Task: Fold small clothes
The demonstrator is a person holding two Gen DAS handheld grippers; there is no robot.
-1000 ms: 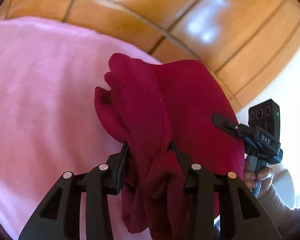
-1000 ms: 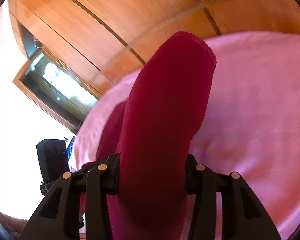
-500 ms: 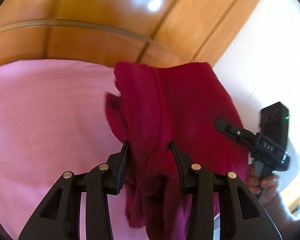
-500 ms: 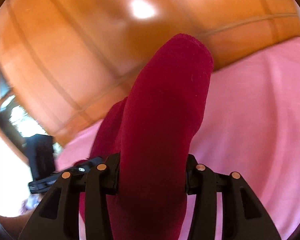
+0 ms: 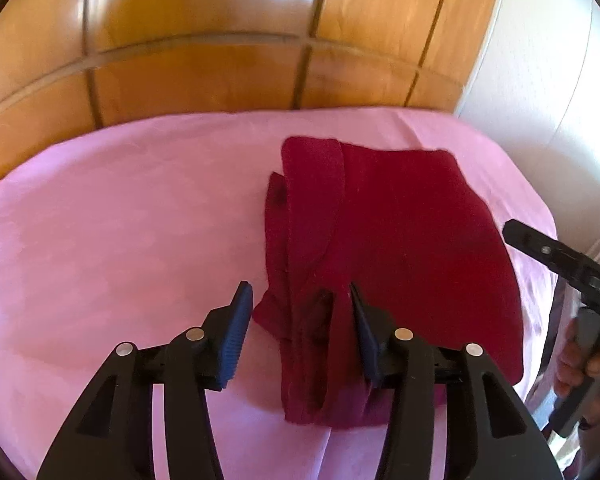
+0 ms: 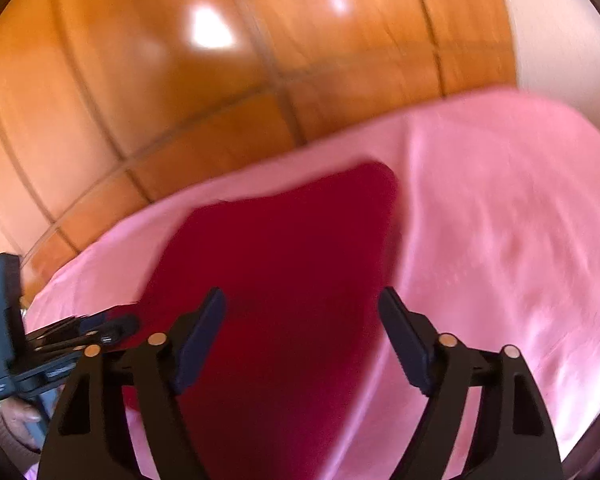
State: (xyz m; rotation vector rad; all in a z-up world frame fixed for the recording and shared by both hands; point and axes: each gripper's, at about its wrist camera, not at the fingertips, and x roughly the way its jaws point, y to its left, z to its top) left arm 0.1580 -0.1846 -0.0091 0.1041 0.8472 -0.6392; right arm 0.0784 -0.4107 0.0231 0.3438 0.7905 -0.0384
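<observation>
left wrist view, pink sheet point(image 5: 120, 220), dark red garment point(image 5: 400, 220), wooden panelling point(image 5: 200, 60) behind

Both wrist views angled down, sharing garment point(image 5: 400, 232)

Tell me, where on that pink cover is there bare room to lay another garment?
Left of the red garment, a wide bare stretch of pink cover runs to the wooden panelling. The strip between garment and cover's right edge is narrow, crowded by the right gripper.

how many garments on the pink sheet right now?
1. A dark red garment lies folded on the pink sheet, toward its right side, in front of the left gripper and the right gripper. Both are opening. None else visible; edges out of view.
</observation>
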